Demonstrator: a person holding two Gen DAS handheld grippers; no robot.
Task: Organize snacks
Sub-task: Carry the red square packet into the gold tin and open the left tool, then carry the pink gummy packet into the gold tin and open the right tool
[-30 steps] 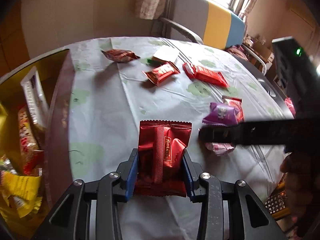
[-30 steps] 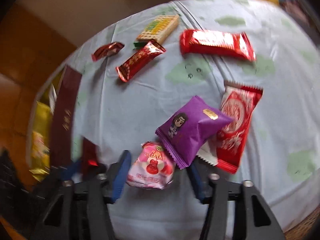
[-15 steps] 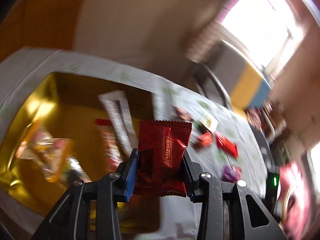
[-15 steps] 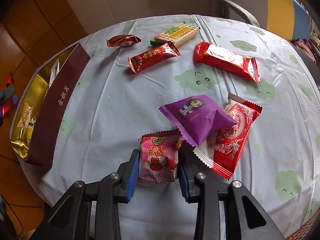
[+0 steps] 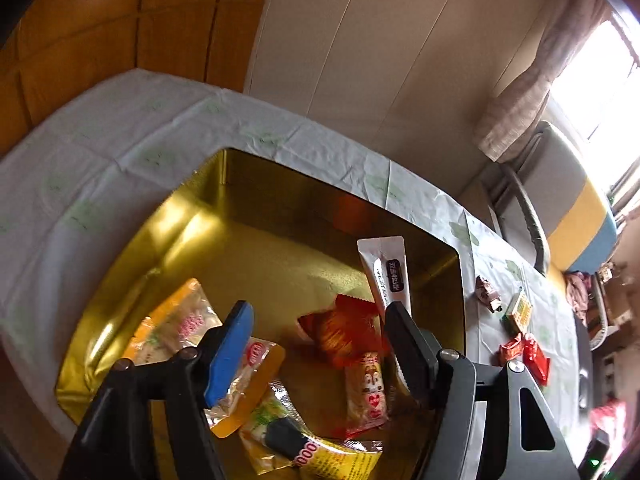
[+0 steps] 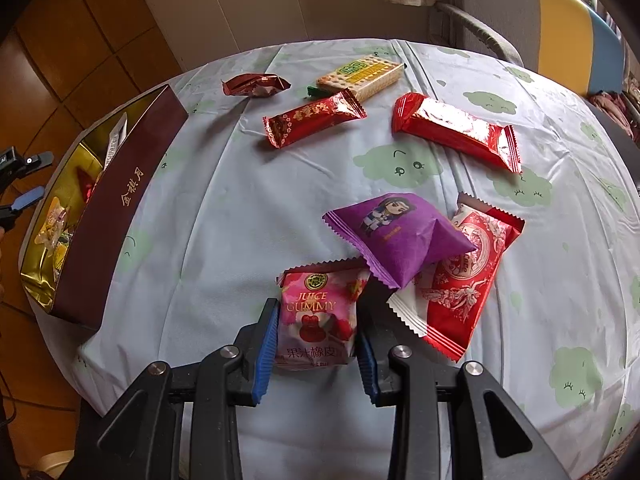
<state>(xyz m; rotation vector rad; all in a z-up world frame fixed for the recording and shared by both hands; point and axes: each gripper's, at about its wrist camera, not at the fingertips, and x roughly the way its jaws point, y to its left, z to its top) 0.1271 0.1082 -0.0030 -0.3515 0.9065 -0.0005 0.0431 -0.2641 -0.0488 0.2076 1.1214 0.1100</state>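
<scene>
1. The gummy pack (image 6: 316, 320) lies on the table (image 6: 208, 220) at 6 o'clock in the right wrist view, its top edge tucked just under the purple pack (image 6: 396, 236).
2. It looks light, soft and puffy, with a glossy film that could slip; a pinch across the flat sides near the lower half, clear of the crimped ends, seems the safest hold.
3. The right gripper (image 6: 316, 344) has its jaws pressed against both sides of the gummy pack, pinching it. The pack appears to rest on the cloth, not yet lifted.
4. Lifting may drag the purple pack, which also leans on the red-and-white pack (image 6: 460, 280) at 4 o'clock.
5. Other snacks sit well apart toward 12 o'clock: a red bar (image 6: 456, 130), a dark red bar (image 6: 314, 118), a cracker pack (image 6: 360, 76) and a small foil candy (image 6: 254, 85).
6. The box (image 6: 116, 216) stands at 9 o'clock on the table's edge, its gold inside holding several packs.
7. The left gripper (image 5: 320, 352) hovers over the box with jaws spread wide and nothing between them; a red pack (image 5: 344, 332) lies on the box floor below.
</scene>
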